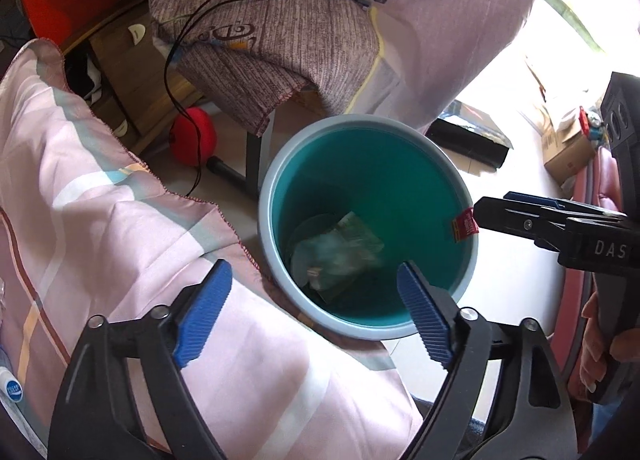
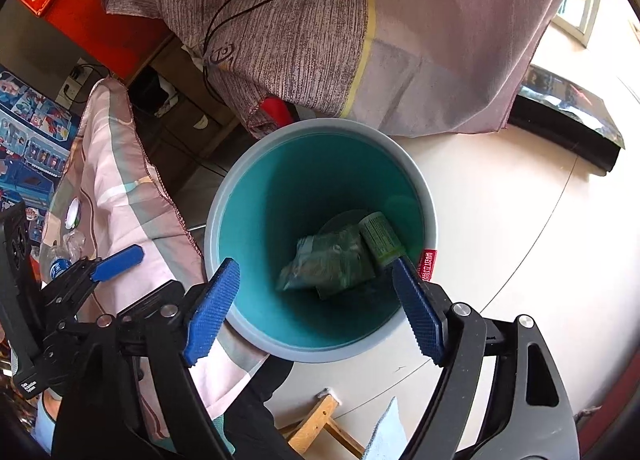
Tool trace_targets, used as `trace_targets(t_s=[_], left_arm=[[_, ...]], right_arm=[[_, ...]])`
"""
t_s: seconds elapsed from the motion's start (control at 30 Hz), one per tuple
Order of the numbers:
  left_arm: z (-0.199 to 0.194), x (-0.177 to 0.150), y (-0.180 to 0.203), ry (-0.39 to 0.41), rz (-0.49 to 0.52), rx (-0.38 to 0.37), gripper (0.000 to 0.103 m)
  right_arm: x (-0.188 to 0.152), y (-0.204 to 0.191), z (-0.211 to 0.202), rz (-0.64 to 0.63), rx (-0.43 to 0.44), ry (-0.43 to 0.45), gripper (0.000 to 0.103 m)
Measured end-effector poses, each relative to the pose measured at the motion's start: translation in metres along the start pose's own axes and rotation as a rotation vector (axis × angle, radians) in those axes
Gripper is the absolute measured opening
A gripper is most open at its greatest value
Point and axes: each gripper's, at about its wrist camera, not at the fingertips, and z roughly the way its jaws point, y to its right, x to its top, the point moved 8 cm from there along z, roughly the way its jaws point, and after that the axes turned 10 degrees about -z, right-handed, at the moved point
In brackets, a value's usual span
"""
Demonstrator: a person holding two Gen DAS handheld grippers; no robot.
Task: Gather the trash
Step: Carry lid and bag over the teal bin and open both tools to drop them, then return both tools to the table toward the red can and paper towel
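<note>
With both your left gripper (image 1: 316, 316) and right gripper (image 2: 316, 310) spread wide and empty, trash (image 2: 332, 264) lies in the bin (image 2: 224, 195) at six o'clock; swinging away could tip it.

The left gripper (image 1: 316, 316) hangs with jaws spread wide and empty over a round teal plastic bin (image 1: 420, 163) holding crumpled green wrappers (image 1: 340, 252), the right gripper (image 1: 486, 211) at three o'clock.

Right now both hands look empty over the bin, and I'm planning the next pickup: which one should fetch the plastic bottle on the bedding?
Left, probably. The left gripper sits beside the plastic bottle on the bedding; the right gripper hangs open over the bin, farther away.
</note>
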Motion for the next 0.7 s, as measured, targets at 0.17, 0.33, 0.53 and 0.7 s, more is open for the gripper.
trace_targets(t_s=[0.17,0.33,0.53,0.7], left_arm=[[-0.009,-0.003,-0.003,0.01,-0.014,-0.011,0.088],[-0.019,-0.01,-0.008,0.02,-0.028,-0.015,0.089],[-0.039,-0.021,-0.025,0.048,-0.062,-0.01,0.09],[-0.062,-0.036,-0.054,0.079,-0.111,0.015,0.091]], right_arm=[[-0.003,-0.002,-0.002,-0.002,-0.008,-0.011,0.078],[-0.004,-0.01,-0.009,-0.017,-0.017,-0.006,0.08],[-0.005,-0.031,-0.019,-0.052,-0.015,0.006,0.08],[-0.008,-0.058,-0.019,-0.089,0.004,0.003,0.08]])
